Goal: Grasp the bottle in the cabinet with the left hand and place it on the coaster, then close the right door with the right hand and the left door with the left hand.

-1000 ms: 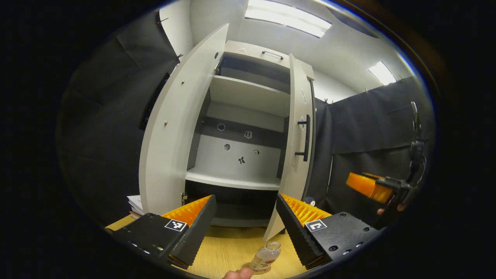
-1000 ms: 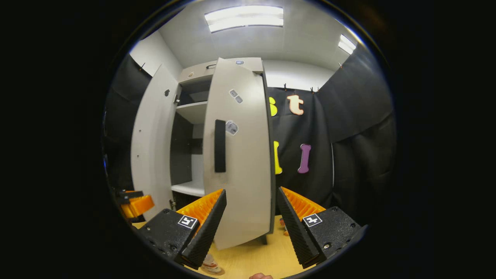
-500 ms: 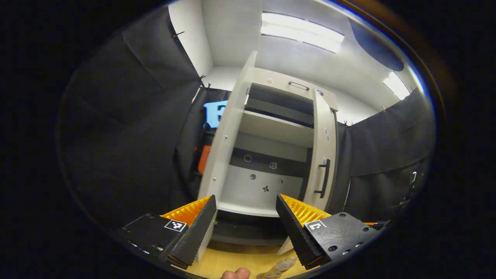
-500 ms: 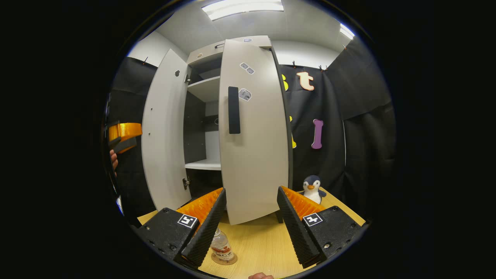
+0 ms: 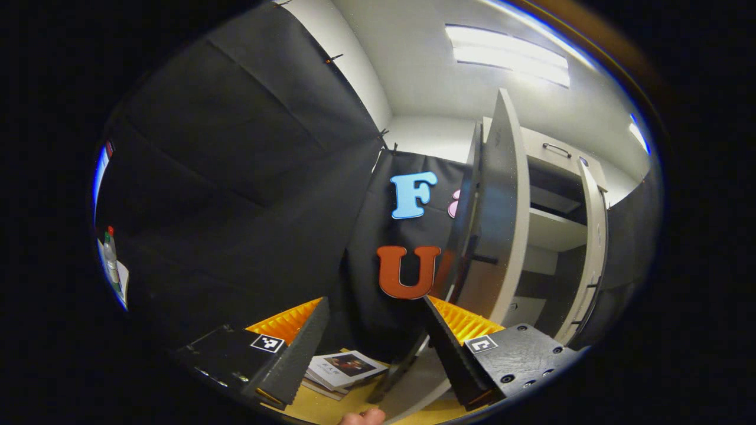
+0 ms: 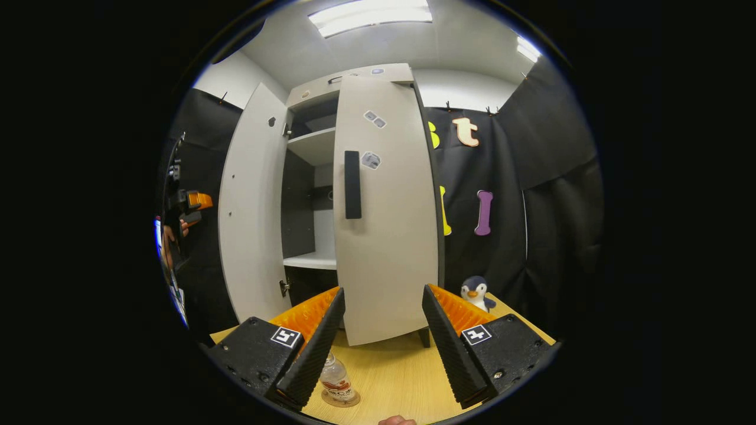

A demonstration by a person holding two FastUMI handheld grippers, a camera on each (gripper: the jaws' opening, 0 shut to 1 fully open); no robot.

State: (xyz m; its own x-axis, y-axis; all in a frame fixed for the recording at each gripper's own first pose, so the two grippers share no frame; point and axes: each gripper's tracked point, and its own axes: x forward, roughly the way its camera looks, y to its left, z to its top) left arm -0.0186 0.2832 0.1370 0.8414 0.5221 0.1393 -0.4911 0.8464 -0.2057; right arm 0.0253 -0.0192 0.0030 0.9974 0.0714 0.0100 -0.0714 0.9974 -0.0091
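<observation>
The bottle [image 6: 335, 378] stands upright on the round coaster [image 6: 341, 399] on the wooden table [image 6: 390, 378], in front of the cabinet [image 6: 331, 195], its lower part partly hidden behind the right gripper's [image 6: 378, 330] left finger. The right door [image 6: 387, 206] is nearly closed, a plush penguin [image 6: 476, 294] near it by the black cloth. The left door [image 5: 496, 218] stands wide open, edge-on in the left gripper view, with a stack of booklets [image 5: 345, 369] on the table beyond it. Both the left gripper [image 5: 373, 339] and the right gripper hold nothing, jaws spread wide. A fingertip [image 5: 361, 417] is cut off at the bottom edge
</observation>
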